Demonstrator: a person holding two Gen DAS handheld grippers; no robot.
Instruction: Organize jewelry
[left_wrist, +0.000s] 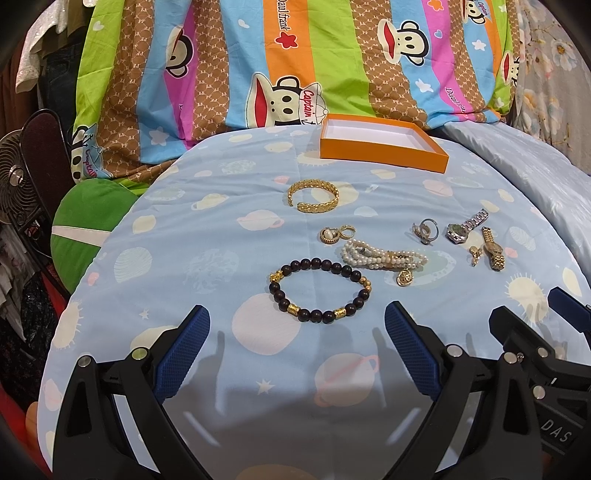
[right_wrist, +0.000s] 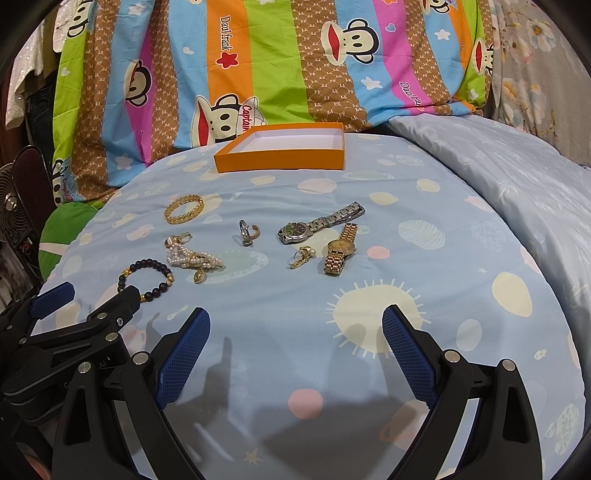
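Observation:
An open orange box with a white inside sits at the far side of the blue cloth. Before it lie a gold bangle, gold earrings, a pearl bracelet, a dark bead bracelet, rings, a silver watch and a gold watch. My left gripper is open and empty, just short of the bead bracelet. My right gripper is open and empty, short of the watches.
The jewelry lies on a blue planet-print cloth over a rounded surface. A striped cartoon-monkey blanket rises behind. A green cushion and a fan are at the left. Pale blue bedding lies at the right.

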